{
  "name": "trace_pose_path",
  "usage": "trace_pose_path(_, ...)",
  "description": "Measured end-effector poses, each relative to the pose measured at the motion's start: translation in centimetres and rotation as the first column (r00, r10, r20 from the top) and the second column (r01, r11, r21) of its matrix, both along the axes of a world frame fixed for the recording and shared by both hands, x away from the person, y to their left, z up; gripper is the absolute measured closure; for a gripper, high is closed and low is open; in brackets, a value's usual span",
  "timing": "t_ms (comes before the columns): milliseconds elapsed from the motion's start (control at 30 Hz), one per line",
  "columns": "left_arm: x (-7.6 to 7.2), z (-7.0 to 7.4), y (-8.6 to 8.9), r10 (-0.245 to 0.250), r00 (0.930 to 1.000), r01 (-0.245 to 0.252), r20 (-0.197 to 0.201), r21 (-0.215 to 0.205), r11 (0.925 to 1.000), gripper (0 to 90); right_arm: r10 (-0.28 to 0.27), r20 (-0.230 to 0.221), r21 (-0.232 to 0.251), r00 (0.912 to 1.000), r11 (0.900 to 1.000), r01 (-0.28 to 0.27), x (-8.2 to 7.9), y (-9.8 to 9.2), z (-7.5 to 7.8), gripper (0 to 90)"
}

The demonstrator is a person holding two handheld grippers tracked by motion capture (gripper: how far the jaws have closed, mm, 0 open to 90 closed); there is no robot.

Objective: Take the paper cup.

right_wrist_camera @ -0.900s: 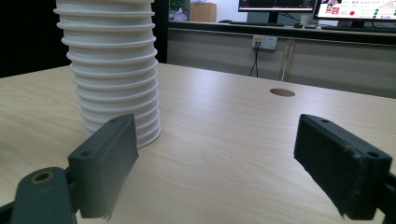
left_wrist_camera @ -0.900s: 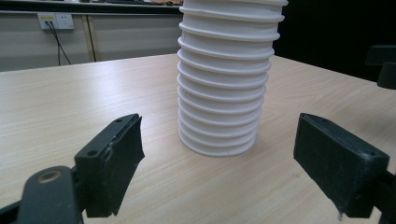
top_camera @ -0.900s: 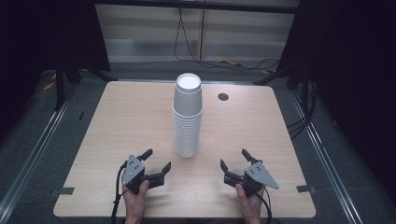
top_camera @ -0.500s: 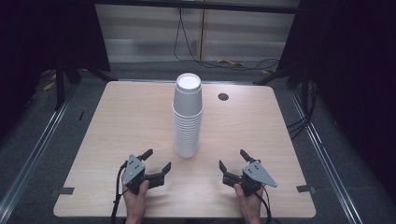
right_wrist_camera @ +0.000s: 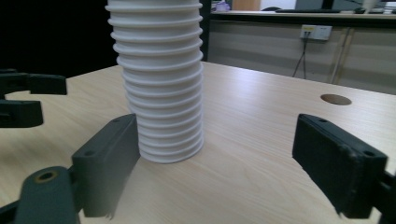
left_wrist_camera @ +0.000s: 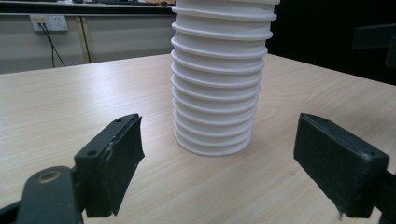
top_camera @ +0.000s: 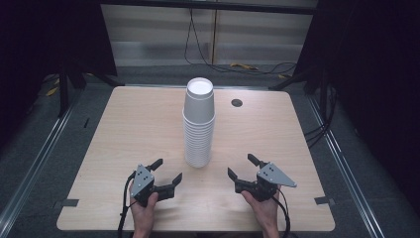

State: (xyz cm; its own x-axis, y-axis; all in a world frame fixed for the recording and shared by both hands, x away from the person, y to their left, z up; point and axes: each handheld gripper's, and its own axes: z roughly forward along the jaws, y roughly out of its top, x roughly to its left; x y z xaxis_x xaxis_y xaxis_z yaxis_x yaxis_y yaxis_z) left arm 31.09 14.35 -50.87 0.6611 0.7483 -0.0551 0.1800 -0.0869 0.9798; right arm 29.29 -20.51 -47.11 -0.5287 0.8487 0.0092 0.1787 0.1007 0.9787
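stack of white paper cups [top_camera: 199,124] upright at table [top_camera: 124,129] centre. left gripper [top_camera: 166,172] at 7 o'clock of it, right gripper [top_camera: 241,166] at 5, both jaw pairs wide apart, nothing between them. against the earlier frames the right one has crept slightly inward; left unmoved. reads as approach starting, no contact yet.

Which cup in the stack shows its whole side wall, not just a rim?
The topmost cup of the white stack. Its full side is bare; every cup below it shows just a rim band.
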Motion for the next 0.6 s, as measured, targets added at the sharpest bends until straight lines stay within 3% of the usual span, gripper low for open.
trace_pose_path(333,0.0,0.0,-0.1,-0.003,1.0,0.003,-0.007,-0.002,1.0,15.6,0.076,-0.019,0.019,0.9969,0.997,-0.076,1.0,0.1,1.5,16.6)
trace_pose_path(600,0.1,0.0,-0.1,-0.007,1.0,0.008,-0.007,0.012,0.9999,15.7,0.147,-0.01,0.021,0.9891,0.989,-0.147,2.2,1.0,3.9,17.2)
